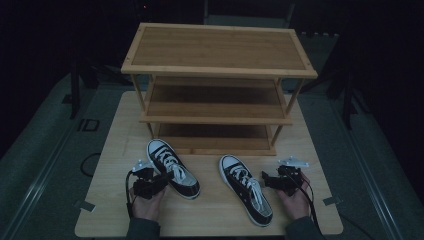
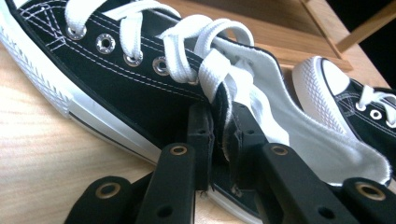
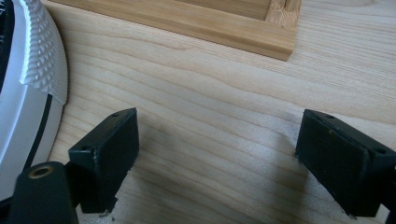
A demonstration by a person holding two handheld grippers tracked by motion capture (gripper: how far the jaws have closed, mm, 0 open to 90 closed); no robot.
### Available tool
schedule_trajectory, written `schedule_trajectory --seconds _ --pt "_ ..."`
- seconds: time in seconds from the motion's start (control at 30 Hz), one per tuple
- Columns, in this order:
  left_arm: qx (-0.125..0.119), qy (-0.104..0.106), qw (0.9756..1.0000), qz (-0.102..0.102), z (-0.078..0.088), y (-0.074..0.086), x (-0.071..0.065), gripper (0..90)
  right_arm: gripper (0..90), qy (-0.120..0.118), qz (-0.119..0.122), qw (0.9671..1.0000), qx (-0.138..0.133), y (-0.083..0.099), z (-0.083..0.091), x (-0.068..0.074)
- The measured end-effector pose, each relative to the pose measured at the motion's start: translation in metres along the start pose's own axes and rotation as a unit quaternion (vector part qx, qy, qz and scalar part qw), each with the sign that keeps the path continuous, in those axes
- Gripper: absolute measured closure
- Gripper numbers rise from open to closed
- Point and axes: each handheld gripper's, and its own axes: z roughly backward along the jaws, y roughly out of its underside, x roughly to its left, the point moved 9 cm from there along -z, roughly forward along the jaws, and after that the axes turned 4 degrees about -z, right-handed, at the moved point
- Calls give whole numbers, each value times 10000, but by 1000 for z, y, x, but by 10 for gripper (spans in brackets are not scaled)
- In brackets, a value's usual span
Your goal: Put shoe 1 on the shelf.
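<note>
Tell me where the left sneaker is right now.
In the high view the left sneaker lies at table left, before the wooden rack; the left tongs pinch its collar.

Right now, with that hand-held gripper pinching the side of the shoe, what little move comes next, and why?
Probably a small lift. The left hand-held gripper is pinched on the collar of the left shoe, whose sole rests flat on the table. The shoe rack just behind has bare shelves, so raising the shoe likely comes first. The right hand-held gripper is open beside the right shoe.
</note>
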Motion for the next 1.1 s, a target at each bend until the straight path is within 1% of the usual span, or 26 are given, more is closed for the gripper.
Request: schedule_trajectory --seconds 0.03,0.07,0.13,0.2,0.23,0.3,0.47,0.53,0.57,0.63,0.67,0.73,0.77,0.83,0.9,0.97,1.03,1.1 --pt "8 18 10000 -59 1 0 0 829 129 -1 1 10000 0 0 0 0" --pt "7 48 9998 -187 3 -2 0 835 129 -2 1 10000 1 0 0 0" --pt "-17 105 9994 -338 7 -5 2 865 129 -3 2 10000 1 0 0 0" --pt "-50 161 9989 -428 11 -8 5 888 129 -7 2 10000 0 0 0 0" --pt "-37 137 9988 -472 12 -9 7 889 130 -7 3 10000 1 0 0 0" --pt "-16 127 9988 -472 13 -9 8 889 129 -8 4 10000 -1 0 0 0" --pt "24 -13 9989 -464 12 -8 8 886 129 -9 4 10000 -1 0 0 0" --pt "108 -55 9991 -416 11 -5 7 874 129 -10 7 10000 -1 0 0 0" --pt "142 -110 9990 -405 10 -4 6 845 129 -12 7 10000 0 0 0 0" --pt "226 -194 9989 -375 10 1 5 756 129 -13 9 10000 0 0 0 0" --pt "228 -211 9988 -370 10 2 5 740 129 -14 8 10000 1 0 0 0" --pt "320 -347 9982 -378 12 3 6 728 130 -15 9 10000 1 0 0 1" --pt "392 -377 9978 -380 12 4 6 713 129 -15 9 10000 1 0 0 1" --pt "451 -435 9973 -374 11 5 7 695 130 -15 10 10000 0 0 0 0" --pt "488 -484 9969 -392 11 5 8 704 130 -17 11 10000 0 0 0 1" --pt "530 -501 9963 -459 11 6 9 757 129 -19 10 10000 1 0 0 1" --pt "506 -410 9970 -422 11 5 8 859 130 -19 13 10000 0 0 0 1" --pt "442 -279 9982 -296 12 4 9 886 129 -18 15 10000 1 0 0 1"
